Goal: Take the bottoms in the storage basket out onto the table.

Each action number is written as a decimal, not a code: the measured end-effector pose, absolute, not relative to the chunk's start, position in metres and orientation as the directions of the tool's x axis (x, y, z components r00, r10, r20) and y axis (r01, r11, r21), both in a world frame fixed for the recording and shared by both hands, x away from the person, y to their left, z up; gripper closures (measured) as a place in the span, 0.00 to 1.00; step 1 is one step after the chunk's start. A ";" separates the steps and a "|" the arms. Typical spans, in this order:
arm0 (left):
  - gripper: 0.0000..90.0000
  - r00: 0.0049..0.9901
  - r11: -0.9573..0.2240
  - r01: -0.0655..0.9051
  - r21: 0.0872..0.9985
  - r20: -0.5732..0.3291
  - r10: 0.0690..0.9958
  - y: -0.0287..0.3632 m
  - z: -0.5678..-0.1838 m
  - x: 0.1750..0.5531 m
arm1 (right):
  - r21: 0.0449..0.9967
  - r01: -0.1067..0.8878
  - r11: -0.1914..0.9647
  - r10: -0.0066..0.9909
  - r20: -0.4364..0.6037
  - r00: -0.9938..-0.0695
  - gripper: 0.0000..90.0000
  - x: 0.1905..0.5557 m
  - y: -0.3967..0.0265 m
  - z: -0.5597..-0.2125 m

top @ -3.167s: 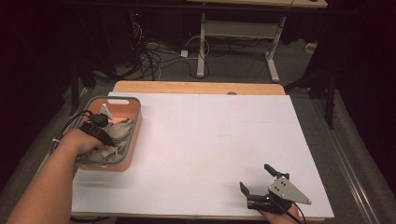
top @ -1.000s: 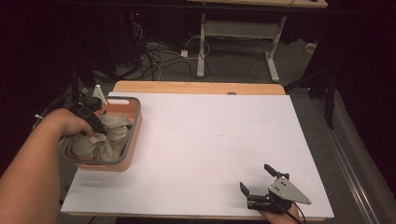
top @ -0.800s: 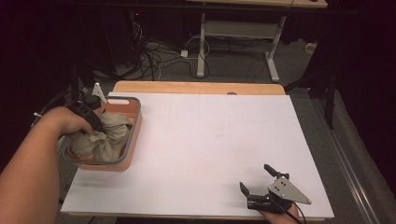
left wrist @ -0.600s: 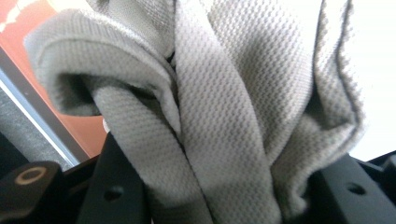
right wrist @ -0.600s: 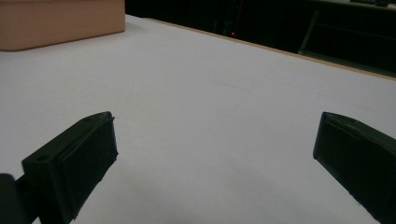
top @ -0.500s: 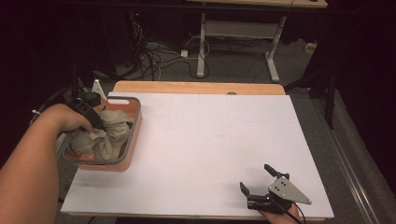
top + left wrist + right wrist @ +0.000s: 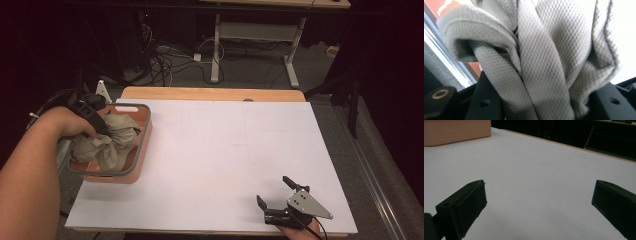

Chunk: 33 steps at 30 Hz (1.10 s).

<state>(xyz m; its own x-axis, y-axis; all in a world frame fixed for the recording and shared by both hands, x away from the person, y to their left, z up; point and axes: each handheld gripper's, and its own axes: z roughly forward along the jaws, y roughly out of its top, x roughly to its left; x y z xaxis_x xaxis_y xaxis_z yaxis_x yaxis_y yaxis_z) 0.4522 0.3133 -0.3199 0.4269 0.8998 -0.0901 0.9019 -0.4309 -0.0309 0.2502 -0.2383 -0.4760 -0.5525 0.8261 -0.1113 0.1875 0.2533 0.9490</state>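
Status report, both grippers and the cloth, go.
Left gripper shut on the grey cloth, bunched over the orange basket. Right gripper open, low over the white table. Nothing in the way.

The white table (image 7: 225,160) is lit brightly from above while the room behind stays dark (cloth (image 7: 544,62) close-up slightly soft).

A grey-beige cloth (image 7: 111,141) of fine knitted weave is seen bunched into thick folds inside an orange basket (image 7: 141,152) with a grey rim, which stands at the left edge of the white bench (image 7: 225,160). The cloth is heaped above the basket's rim. In the left gripper view, several folds of it (image 7: 544,62) are gathered and pinched between two black jaws, one hemmed edge curling over at the left.
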 end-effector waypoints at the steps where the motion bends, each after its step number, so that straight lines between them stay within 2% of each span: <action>1: 0.61 0.427 -0.431 0.902 -0.030 -0.089 0.900 0.313 -0.319 0.452 | 0.949 0.187 0.253 0.826 -0.111 -0.552 0.01 0.250 -0.238 -0.476; 33: 0.61 0.462 -0.463 0.886 -0.017 -0.044 0.886 0.281 -0.279 0.452 | 0.950 0.184 0.252 0.826 -0.112 -0.552 0.01 0.250 -0.239 -0.475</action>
<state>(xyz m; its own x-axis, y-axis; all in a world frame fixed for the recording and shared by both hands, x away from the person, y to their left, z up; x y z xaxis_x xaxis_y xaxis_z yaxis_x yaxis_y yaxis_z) 0.4518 0.2808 -0.2791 0.4620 0.8858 -0.0435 0.8862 -0.4631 -0.0170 0.2496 -0.2387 -0.4751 -0.5517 0.8265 -0.1122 0.1841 0.2519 0.9501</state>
